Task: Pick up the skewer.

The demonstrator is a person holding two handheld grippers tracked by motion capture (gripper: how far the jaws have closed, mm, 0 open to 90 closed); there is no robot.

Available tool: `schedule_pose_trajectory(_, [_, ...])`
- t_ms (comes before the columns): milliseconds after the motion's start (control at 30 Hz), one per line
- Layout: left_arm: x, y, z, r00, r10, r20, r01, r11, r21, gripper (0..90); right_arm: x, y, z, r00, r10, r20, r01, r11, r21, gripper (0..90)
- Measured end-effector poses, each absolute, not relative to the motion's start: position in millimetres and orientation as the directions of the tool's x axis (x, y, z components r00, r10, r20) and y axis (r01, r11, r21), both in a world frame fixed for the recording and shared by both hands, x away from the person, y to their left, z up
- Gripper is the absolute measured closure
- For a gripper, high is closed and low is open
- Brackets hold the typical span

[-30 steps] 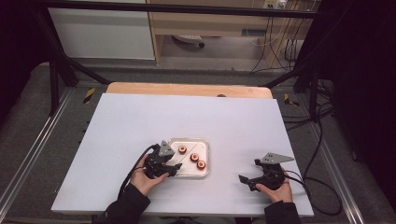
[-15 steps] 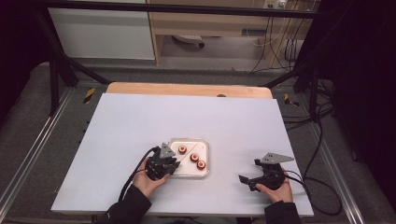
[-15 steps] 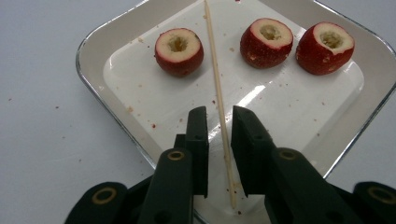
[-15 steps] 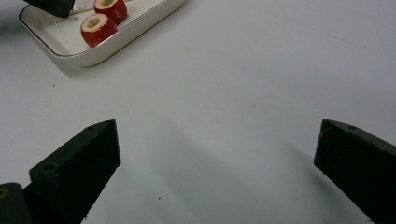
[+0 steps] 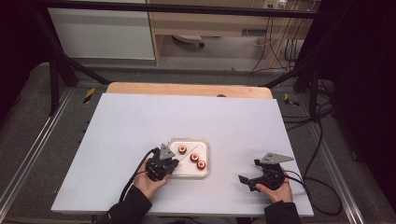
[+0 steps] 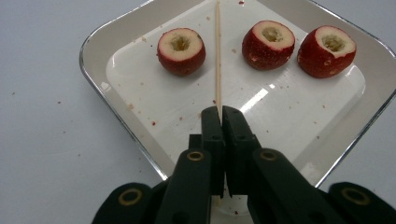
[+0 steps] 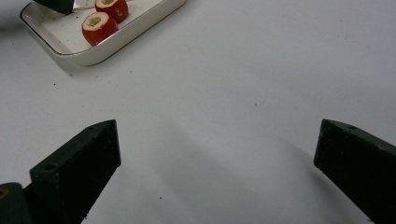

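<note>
- In the left gripper view, the left gripper [image 6: 218, 110] rises from the bottom centre with its jaws pressed together on the near end of a thin wooden skewer [image 6: 217, 51]; they have just been closing, and the stick sits between them.
- From the jaw tips the skewer runs straight up the frame to the top edge, lying over the floor of a white tray [image 6: 140, 135] with a metal-looking rim.
- That view shows 3 red cored fruits in the tray: 1 fruit [image 6: 181, 50] left of the skewer and 2 right of it, a middle fruit [image 6: 268, 44] and a far-right fruit [image 6: 326, 50]. Each has a pale cut top with a hollow centre, and small red crumbs dot the tray floor.
- The high view adds the layout: the left gripper [image 5: 169, 164] is at the tray's lower left edge, low and centre on the white table [image 5: 140, 121], with the skewer [image 5: 191, 155] slanting across the tray [image 5: 188, 174].
- The right gripper [image 5: 247, 179] is held at the lower right of the high view, well apart from the tray.
- The right gripper view shows its 2 black jaws set wide apart over bare table, with nothing between them, and the tray [image 7: 121, 44] with 2 fruits in the upper left corner.
</note>
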State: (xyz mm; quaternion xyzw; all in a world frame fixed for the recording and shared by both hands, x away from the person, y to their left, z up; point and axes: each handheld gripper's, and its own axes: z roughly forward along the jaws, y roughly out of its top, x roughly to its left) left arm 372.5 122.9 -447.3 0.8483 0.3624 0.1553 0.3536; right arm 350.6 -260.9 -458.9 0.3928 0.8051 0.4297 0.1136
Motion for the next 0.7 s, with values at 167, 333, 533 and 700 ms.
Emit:
schedule_pose_trajectory(167, [372.9,124.8,-447.6,0.693,0.721,-0.017,0.508,-0.472,0.721,88.5,350.6,-260.8,-459.1,-0.668,0.729,0.153,0.535,0.326,0.78,1.1])
schedule_pose_trajectory(333, [371.4,128.3,-443.3,0.702,0.711,-0.029,0.492,-0.455,0.743,88.6,350.4,-260.8,-458.9,-0.667,0.729,0.155,0.535,0.324,0.78,1.1])
schedule_pose_trajectory(533, [369.5,133.3,-437.1,0.706,0.707,-0.037,0.474,-0.433,0.767,88.6,350.4,-260.7,-458.9,-0.669,0.728,0.152,0.533,0.327,0.781,1.0])
schedule_pose_trajectory(700, [368.3,137.6,-431.3,0.721,0.691,-0.046,0.46,-0.429,0.777,88.6,349.9,-260.0,-458.0,-0.666,0.732,0.141,0.53,0.333,0.78,1.0])
